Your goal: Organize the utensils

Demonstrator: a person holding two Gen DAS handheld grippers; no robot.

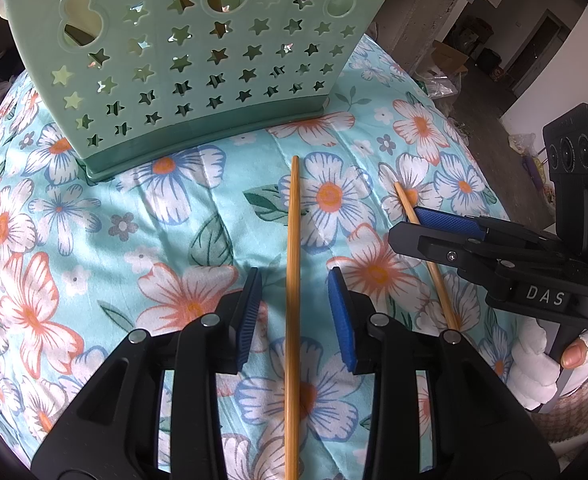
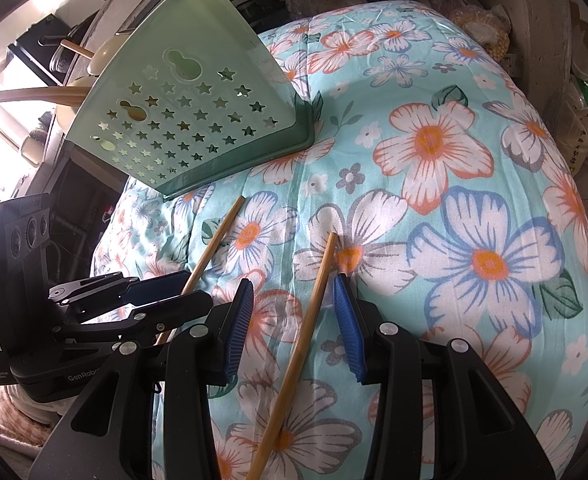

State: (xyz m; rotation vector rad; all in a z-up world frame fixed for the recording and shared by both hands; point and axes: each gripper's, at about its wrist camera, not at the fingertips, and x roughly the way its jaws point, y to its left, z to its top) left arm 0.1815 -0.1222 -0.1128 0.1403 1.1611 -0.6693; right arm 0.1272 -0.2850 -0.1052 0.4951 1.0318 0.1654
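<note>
Saw the left gripper [image 1: 294, 276] with its jaws set a little apart, gripping nothing. Found the left chopstick [image 1: 293, 208] lying flat on the flowered cloth [image 1: 94, 240], right down the middle of the gap, touching neither blue pad, its far tip near the foot of the green holder [image 1: 198, 60] but not touching it. Saw the right gripper [image 2: 293, 280] with its jaws a little apart too, pinching nothing. Found the right chopstick [image 2: 314, 304] lying on the cloth between those jaws, slanted, close to the right-hand pad near the fingertips, with a thin gap left. From the left wrist only: caught the right gripper side-on, its fingers on either side of the right chopstick, and a white-gloved hand [image 1: 542, 360] with a bare thumb on the handle; also met the star holes of the holder head-on. From the right wrist only: spotted wooden handles [image 2: 38, 96] poking out of the top of the holder. Also saw both chopsticks together there, apart from each other, and the left gripper from the side, low over the left chopstick.
</note>
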